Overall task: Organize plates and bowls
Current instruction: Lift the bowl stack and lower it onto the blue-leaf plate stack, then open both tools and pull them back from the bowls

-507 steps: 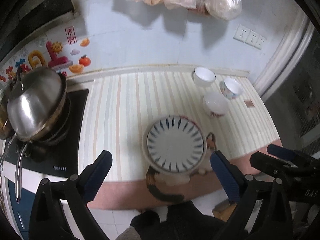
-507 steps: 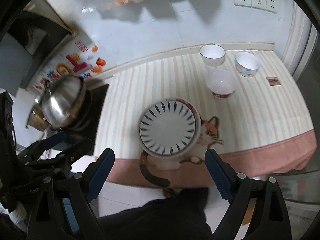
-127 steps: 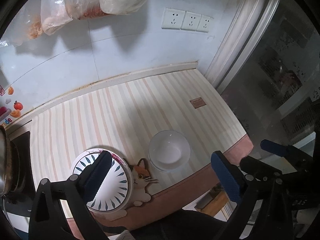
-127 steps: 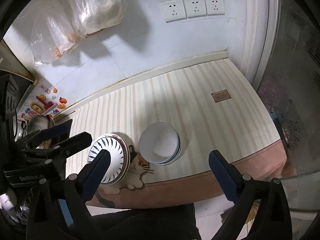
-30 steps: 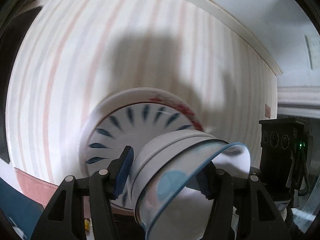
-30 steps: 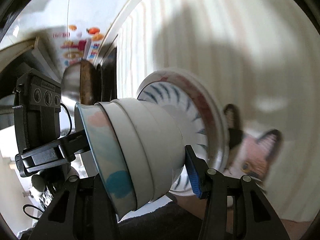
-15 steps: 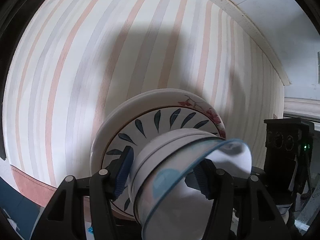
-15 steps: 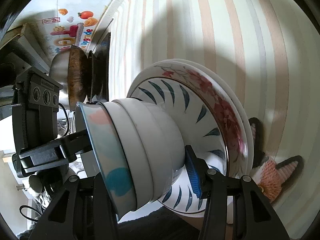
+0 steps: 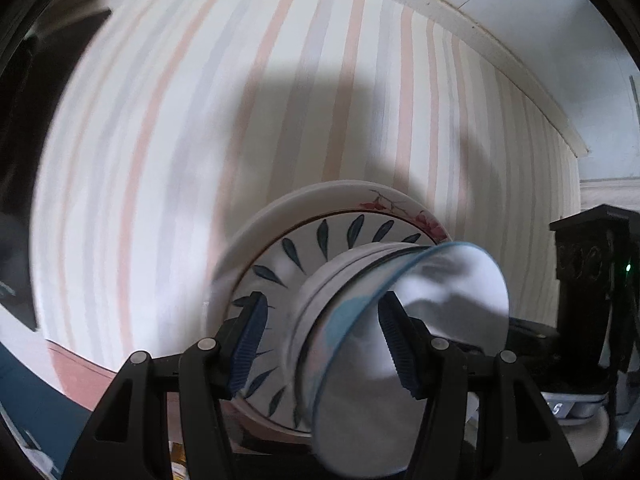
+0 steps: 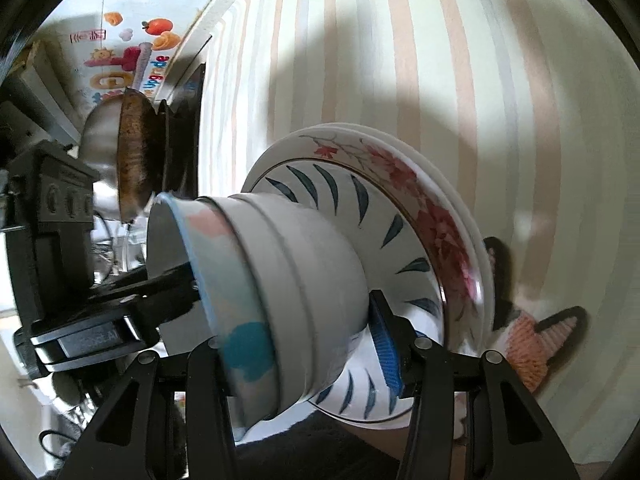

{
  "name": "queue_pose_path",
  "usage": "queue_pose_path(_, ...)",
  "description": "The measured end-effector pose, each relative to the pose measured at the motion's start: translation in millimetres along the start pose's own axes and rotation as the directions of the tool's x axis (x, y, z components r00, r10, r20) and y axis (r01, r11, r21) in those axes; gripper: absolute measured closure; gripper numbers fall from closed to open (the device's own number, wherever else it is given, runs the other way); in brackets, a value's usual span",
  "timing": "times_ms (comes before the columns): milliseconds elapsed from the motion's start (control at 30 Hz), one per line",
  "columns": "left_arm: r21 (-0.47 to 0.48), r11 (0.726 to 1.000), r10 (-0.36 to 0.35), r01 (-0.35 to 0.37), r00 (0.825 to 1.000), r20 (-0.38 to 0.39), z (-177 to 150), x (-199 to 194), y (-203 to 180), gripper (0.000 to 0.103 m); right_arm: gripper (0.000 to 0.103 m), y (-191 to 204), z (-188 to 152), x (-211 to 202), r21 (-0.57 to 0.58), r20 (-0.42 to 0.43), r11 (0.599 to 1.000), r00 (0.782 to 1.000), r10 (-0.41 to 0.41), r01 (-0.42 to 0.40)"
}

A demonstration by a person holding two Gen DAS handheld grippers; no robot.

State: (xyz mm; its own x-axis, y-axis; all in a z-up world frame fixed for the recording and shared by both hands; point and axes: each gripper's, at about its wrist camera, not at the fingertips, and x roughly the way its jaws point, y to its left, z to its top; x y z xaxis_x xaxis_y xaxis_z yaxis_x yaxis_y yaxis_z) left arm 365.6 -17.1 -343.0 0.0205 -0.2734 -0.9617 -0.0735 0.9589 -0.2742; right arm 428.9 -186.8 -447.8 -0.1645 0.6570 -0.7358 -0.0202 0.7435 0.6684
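Observation:
A stack of nested white bowls [image 9: 384,332] fills the space between the blue pads of my left gripper [image 9: 324,344]. The same bowl stack [image 10: 280,292] sits between the pads of my right gripper [image 10: 300,340]. Both grippers are shut on it from opposite sides. The base of the stack is at the middle of the blue-leaf plate [image 9: 300,256], which lies on a red-flowered plate [image 10: 444,224]. The top bowl has a blue rim and pastel patches. I cannot tell whether the stack rests on the plate or is just above it.
The plates lie on a striped mat [image 9: 200,120] with a cat figure [image 10: 536,336] near the counter's front edge. A steel pot [image 10: 132,160] on a black stove [image 10: 184,120] stands to the left. The wall behind has colourful stickers [image 10: 128,60].
Both grippers, still shut on the bowl stack, have brought it closer down onto the middle of the leaf plate. The plates have not moved.

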Motion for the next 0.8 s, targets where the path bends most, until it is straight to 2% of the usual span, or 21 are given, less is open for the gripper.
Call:
queue_pose_path(133,0.031,0.997,0.067,-0.07,0.996,0.065,-10,-20,-5,0.047,0.05,6,-8,-16,-0.025,0.043,0.999,0.998,-0.041,0.042)
queue_pose_path(267,0.043,0.995,0.086,-0.092,0.988,0.129,-25,-41,-4,0.047,0.049,23,-19,-41,-0.072,0.121,0.991,0.988,-0.101,0.11)
queue_pose_path(333,0.039,0.994,0.097,-0.106,0.98,0.174,-33,-52,-4,0.04,0.039,33,-30,-57,-0.09,0.176,0.983,0.974,-0.142,0.159)
queue_pose_path(367,0.04,0.993,0.105,-0.115,0.973,0.204,-39,-60,-4,0.032,0.037,38,-35,-63,-0.092,0.194,0.98,0.969,-0.156,0.176)
queue_pose_path(400,0.04,0.992,0.11,-0.122,0.969,0.222,-42,-65,-4,0.02,0.032,43,-41,-70,-0.096,0.218,0.976,0.961,-0.172,0.197)
queue_pose_path(433,0.042,0.99,0.118,-0.132,0.961,0.251,-49,-73,-4,0.014,0.022,48,-48,-77,-0.102,0.249,0.97,0.95,-0.19,0.221)
queue_pose_path(500,0.044,0.987,0.134,-0.154,0.945,0.298,-58,-85,-3,0.012,0.013,58,-61,-89,-0.096,0.306,0.955,0.921,-0.239,0.28)
queue_pose_path(567,0.054,0.982,0.15,-0.18,0.924,0.352,-71,-101,-5,0.012,0.012,69,-76,-100,-0.078,0.363,0.937,0.885,-0.292,0.341)
queue_pose_path(633,0.066,0.981,0.147,-0.185,0.912,0.383,-81,-113,-5,0.012,0.01,82,-94,-109,-0.052,0.425,0.914,0.837,-0.343,0.401)
queue_pose_path(700,0.089,0.976,0.146,-0.199,0.9,0.412,-90,-124,-6,0.012,0.009,94,-110,-116,-0.028,0.472,0.899,0.799,-0.373,0.436)
queue_pose_path(800,0.114,0.973,0.131,-0.199,0.89,0.437,-101,-136,-5,0.011,0.008,114,-135,-125,0.001,0.54,0.875,0.736,-0.407,0.484)
